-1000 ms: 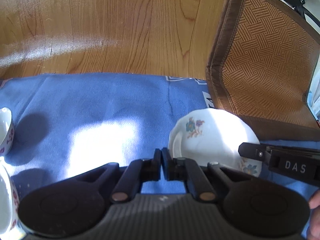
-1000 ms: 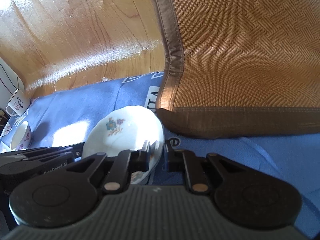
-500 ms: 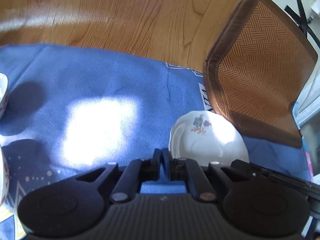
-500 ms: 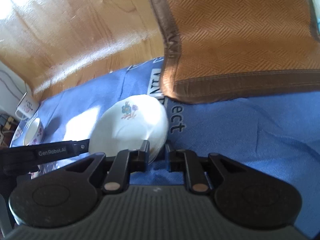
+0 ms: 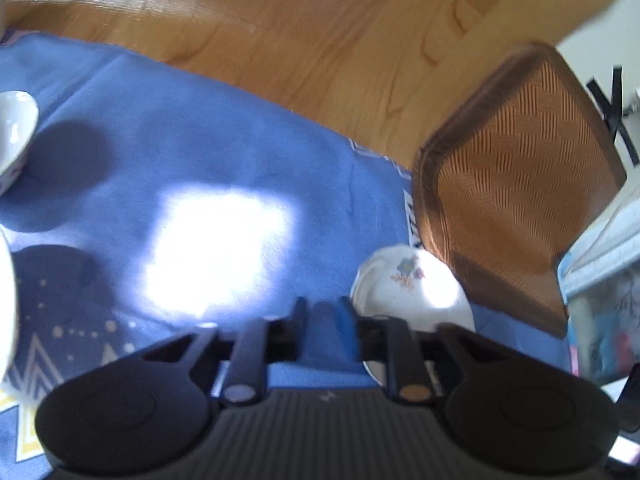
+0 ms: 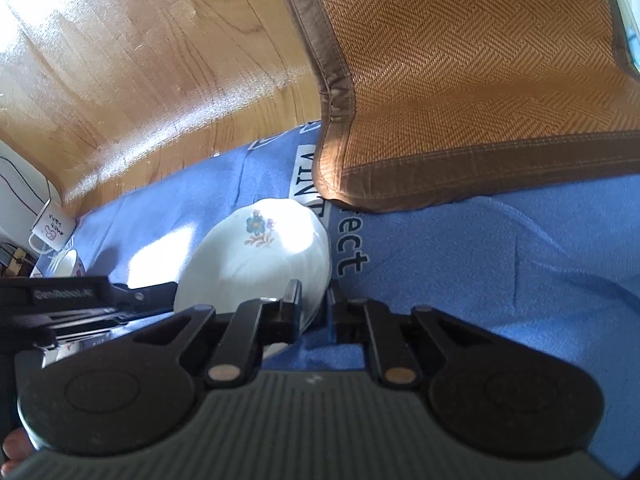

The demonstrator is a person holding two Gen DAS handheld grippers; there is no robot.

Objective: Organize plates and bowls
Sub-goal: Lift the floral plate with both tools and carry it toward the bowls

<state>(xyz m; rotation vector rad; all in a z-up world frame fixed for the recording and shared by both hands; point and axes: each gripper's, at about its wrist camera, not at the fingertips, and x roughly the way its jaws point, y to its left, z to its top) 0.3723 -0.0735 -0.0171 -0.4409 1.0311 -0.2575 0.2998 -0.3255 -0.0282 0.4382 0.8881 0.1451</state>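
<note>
A white plate with a flower print (image 6: 256, 256) rests tilted on the blue cloth (image 6: 500, 264), by the edge of a brown woven cushion. My right gripper (image 6: 314, 300) has the plate's near right rim between its fingers, and the jaws are closing on it. In the left wrist view the same plate (image 5: 412, 284) lies just right of my left gripper (image 5: 322, 316). Its jaws are opening, and only blue cloth shows between them. The right finger hides the plate's near rim. The view is blurred.
The brown woven cushion (image 5: 512, 208) rises at the right and overhangs the cloth beyond the plate. White bowls (image 5: 16, 136) stand at the far left of the cloth. A white mug (image 6: 52, 232) and a small bowl (image 6: 66, 266) stand far left. Wooden floor lies beyond the cloth.
My left gripper was shut beside the plate's rim; its fingers have parted and it has pulled back and rolled. The right gripper keeps its place on the plate's rim.
</note>
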